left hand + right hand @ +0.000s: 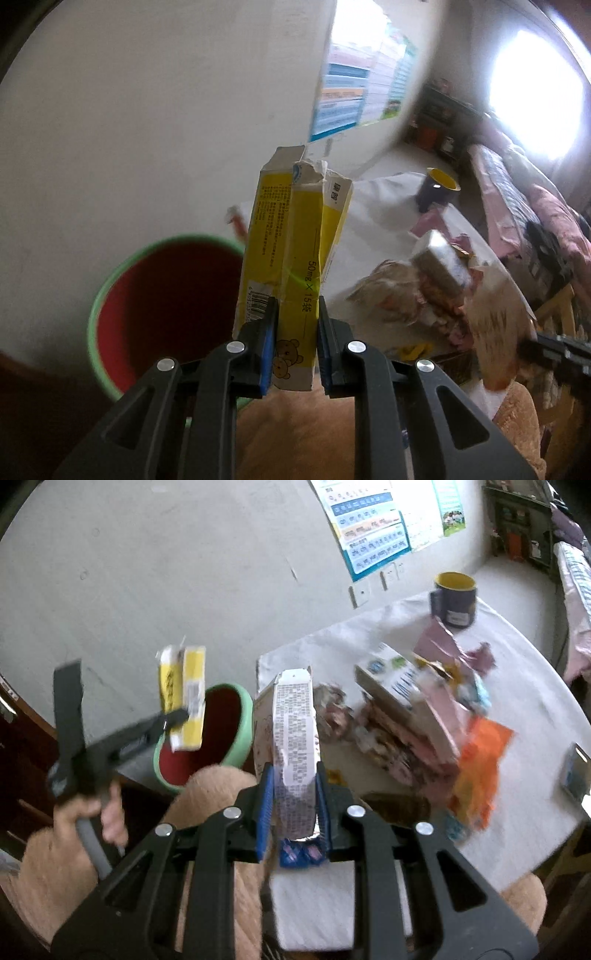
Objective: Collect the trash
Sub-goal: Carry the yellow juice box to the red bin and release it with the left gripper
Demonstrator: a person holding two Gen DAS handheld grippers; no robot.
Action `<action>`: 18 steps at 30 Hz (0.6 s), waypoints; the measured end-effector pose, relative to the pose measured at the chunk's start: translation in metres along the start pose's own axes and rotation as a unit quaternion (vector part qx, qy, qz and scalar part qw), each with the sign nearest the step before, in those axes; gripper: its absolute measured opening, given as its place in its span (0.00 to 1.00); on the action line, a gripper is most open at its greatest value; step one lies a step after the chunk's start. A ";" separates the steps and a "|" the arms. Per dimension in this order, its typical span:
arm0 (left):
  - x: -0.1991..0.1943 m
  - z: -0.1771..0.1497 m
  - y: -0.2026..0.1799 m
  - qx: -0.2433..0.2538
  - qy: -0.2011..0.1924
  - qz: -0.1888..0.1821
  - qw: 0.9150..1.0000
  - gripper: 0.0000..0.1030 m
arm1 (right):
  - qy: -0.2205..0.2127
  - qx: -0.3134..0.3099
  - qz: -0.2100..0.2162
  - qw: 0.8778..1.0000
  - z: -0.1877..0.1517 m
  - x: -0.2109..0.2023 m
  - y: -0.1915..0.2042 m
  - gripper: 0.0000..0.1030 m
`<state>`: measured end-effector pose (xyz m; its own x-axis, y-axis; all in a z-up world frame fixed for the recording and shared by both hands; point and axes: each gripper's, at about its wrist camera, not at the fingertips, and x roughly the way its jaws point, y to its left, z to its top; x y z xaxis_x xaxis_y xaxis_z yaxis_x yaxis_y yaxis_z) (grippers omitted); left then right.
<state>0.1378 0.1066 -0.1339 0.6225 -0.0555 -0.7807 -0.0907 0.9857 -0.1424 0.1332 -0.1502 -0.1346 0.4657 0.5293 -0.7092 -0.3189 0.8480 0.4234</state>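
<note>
My left gripper is shut on a torn yellow medicine box, held upright above and just right of a green bin with a red inside. The same box and left gripper show in the right wrist view, over the bin. My right gripper is shut on a white carton with printed text, held upright near the table's left edge. A pile of wrappers and boxes lies on the white table.
A dark mug with a yellow inside stands at the table's far end. An orange wrapper lies near the front of the pile. Posters hang on the wall. A bed is at the right.
</note>
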 end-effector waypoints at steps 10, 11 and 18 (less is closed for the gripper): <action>0.010 -0.018 0.081 -0.082 0.013 0.057 0.995 0.17 | 0.056 -0.048 0.043 0.996 0.038 0.094 0.072 0.21; 0.011 -0.020 0.088 -0.087 0.015 0.060 0.994 0.17 | 0.063 -0.053 0.046 0.996 0.041 0.104 0.081 0.21; 0.035 -0.027 0.115 -0.125 0.040 0.053 0.990 0.17 | 0.097 -0.067 0.051 0.992 0.055 0.161 0.112 0.21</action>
<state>0.1285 0.2133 -0.1941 0.5368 0.0246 -0.8434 -0.3477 0.9172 -0.1946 0.2178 0.0319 -0.1706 0.2630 0.5853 -0.7670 -0.4684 0.7724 0.4288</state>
